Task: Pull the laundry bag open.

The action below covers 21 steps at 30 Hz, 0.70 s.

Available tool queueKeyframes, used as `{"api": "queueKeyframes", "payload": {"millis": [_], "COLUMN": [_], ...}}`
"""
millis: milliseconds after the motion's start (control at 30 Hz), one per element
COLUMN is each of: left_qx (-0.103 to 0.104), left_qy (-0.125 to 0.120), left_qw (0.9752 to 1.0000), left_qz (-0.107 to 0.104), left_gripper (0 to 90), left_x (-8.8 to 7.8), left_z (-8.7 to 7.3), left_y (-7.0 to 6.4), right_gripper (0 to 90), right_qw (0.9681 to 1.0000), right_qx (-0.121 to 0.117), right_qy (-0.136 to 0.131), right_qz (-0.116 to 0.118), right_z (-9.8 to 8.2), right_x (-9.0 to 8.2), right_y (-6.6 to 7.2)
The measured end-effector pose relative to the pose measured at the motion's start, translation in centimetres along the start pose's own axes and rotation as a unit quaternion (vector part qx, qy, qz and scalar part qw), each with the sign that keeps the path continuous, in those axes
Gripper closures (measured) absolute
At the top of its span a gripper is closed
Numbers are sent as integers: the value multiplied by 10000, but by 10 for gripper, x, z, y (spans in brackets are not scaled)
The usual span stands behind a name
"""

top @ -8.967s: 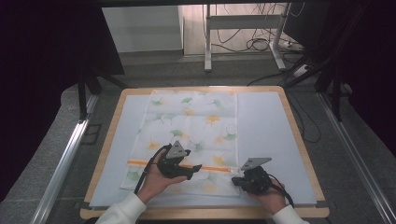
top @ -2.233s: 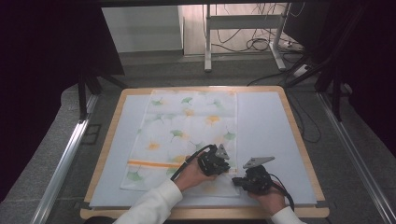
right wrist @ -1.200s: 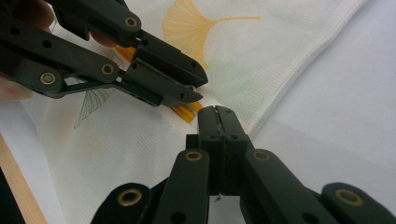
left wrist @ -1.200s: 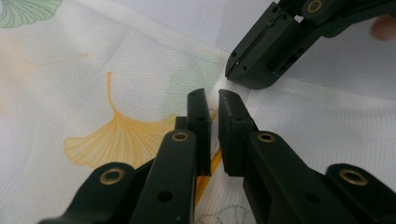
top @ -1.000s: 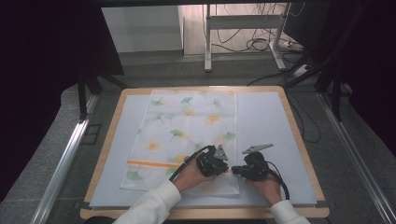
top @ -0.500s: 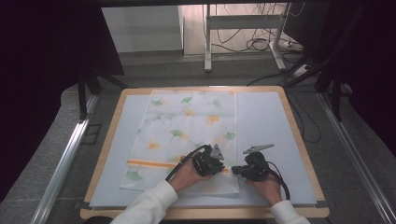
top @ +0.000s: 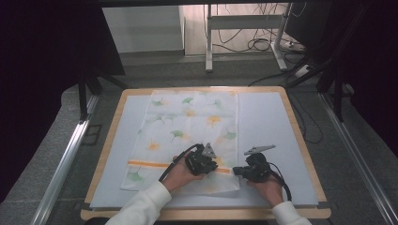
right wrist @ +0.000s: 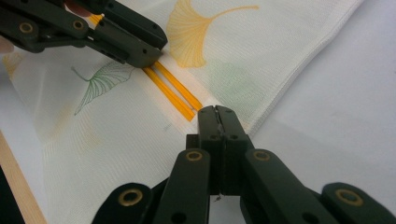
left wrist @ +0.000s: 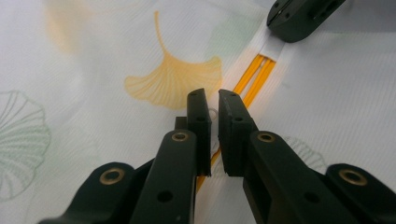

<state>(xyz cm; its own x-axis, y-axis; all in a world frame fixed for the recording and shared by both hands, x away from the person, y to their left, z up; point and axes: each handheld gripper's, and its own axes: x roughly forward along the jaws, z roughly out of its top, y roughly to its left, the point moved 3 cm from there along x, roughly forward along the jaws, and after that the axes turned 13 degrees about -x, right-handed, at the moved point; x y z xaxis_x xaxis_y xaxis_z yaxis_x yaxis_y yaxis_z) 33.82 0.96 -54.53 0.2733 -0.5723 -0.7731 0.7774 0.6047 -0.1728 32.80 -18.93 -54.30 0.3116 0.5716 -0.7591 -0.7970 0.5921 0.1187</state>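
A white cloth (top: 187, 117) printed with ginkgo leaves lies flat on the table, with an orange double stripe (top: 150, 164) across its near end. My left gripper (top: 216, 167) points right along the stripe. In the left gripper view its jaws (left wrist: 214, 100) are pinched on a small raised fold of cloth at the stripe (left wrist: 254, 74). My right gripper (top: 235, 171) points left at the cloth's right edge. Its jaws (right wrist: 215, 112) are closed on the hem where the stripe (right wrist: 173, 88) ends. The two grippers face each other a short way apart.
The cloth rests on a pale mat (top: 272, 122) on a wood-rimmed table (top: 302, 145). Bare mat lies right of the cloth and along the left side. Metal rails (top: 65, 159) flank the table, and cables (top: 248, 44) lie on the floor behind.
My left gripper has slid a little to the left along the orange stripe, away from the right gripper. The right gripper has stayed in place at the cloth's right edge.
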Motion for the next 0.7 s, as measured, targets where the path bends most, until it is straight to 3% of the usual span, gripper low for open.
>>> {"api": "queueKeyframes", "payload": {"millis": [700], "left_qx": [-167], "left_qy": [-3], "left_qw": [9999], "left_qz": [41], "left_gripper": [844], "left_x": [-14], "left_z": [-14], "left_y": [16], "right_gripper": [894], "right_qw": [10000], "right_qx": [-16], "right_qy": [-5], "right_qz": [10], "right_z": [0], "right_x": [0], "right_y": [0]}}
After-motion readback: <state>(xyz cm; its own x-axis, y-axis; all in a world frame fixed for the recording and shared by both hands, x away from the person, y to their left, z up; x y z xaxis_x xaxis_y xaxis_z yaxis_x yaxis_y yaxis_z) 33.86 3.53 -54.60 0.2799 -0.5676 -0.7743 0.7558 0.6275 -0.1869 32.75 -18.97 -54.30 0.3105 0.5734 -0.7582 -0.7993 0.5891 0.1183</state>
